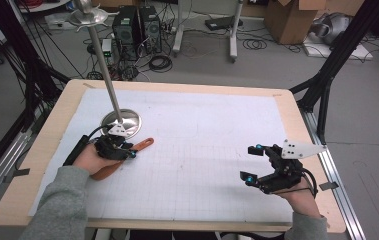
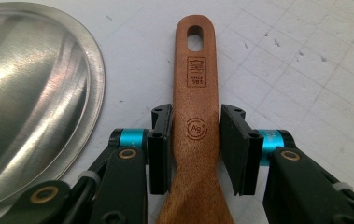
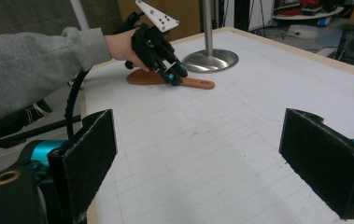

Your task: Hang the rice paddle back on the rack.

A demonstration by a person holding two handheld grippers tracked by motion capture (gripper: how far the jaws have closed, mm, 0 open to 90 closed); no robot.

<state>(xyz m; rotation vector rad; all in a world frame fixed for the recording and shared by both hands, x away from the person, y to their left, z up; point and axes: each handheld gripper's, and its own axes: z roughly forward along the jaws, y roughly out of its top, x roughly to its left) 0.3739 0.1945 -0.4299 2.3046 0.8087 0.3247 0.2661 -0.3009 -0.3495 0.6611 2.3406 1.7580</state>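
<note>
Left gripper point(image 2: 195, 149) clamps wooden spatula point(image 2: 196, 112) handle.

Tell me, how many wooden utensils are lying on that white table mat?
1. A single reddish-brown wooden spatula lies at the mat's left, beside the round steel stand base, its handle between the left gripper pads.

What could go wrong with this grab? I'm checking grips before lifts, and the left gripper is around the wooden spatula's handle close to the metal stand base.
1. The left gripper has its pads at the wooden spatula where the handle widens toward the blade; the taper might let it slide or twist when lifted.
2. The metal stand base lies close beside the jaws, so a sideways swing could knock it and rock the tall pole.
</note>
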